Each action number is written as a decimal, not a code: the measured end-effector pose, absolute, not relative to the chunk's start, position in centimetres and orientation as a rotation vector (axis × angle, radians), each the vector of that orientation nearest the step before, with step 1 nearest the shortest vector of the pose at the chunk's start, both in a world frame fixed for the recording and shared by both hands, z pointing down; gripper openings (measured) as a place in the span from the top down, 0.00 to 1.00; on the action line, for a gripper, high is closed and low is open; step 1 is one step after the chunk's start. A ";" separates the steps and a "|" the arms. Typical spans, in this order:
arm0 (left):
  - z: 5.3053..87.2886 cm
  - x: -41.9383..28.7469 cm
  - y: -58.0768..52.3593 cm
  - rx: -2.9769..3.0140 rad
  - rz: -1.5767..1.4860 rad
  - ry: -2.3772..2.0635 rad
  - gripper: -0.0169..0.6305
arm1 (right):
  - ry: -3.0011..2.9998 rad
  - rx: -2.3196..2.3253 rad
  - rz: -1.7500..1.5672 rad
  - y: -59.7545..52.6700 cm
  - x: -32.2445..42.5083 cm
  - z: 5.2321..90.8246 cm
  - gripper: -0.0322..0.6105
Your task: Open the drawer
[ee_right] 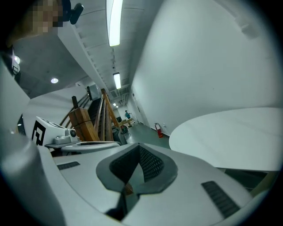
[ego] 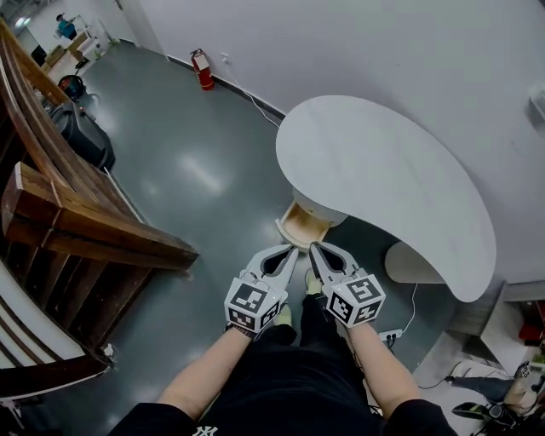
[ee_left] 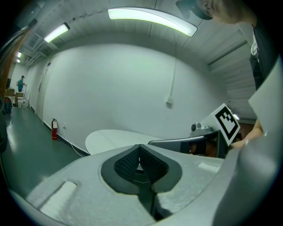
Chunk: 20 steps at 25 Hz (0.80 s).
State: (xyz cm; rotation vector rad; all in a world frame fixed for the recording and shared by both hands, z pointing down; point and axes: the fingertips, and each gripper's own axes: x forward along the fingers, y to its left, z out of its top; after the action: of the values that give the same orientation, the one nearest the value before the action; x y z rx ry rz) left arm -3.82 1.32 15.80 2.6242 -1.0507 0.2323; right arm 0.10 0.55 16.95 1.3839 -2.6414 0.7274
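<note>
Two closed, empty grippers are in our hands, left gripper (ego: 291, 252) beside right gripper (ego: 316, 249), and the open drawer (ego: 300, 225) sits ahead of and below their tips, under the white table (ego: 383, 162).

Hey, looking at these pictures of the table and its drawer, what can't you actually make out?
- Drawer, head view: only the pulled-out front end shows. The rest sits under the white tabletop, so its depth and full contents can't be told. Its handle shows in no view.
- Table base, head view: mostly covered by the tabletop.
- Person, head view, far off: too small to describe.
</note>
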 end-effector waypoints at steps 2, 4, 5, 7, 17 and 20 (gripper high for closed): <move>14.4 -3.9 1.5 2.634 0.217 -1.052 0.96 | -2.657 1.382 0.693 0.5 0.1 15.6 0.93; 13.2 -4.0 1.5 2.642 0.195 -1.058 0.96 | -2.667 1.391 0.666 0.2 0.1 14.4 0.93; 12.7 -4.1 1.5 2.645 0.184 -1.061 0.96 | -2.670 1.398 0.655 0.0 0.2 13.9 0.93; 11.9 -4.3 1.4 2.650 0.165 -1.069 0.96 | -2.674 1.407 0.631 -0.1 0.1 13.1 0.93; 9.5 -5.1 0.8 2.668 0.103 -1.109 0.96 | -2.694 1.414 0.552 0.0 -0.8 10.6 0.93; 9.0 -5.3 0.7 2.676 0.094 -1.120 0.96 | -2.691 1.426 0.533 -0.1 -0.6 10.2 0.93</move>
State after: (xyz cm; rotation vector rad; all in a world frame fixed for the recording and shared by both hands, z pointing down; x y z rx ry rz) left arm -5.27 0.75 9.02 2.6760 -1.1205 0.0937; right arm -0.62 -0.07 10.19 1.4264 -2.6909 0.5330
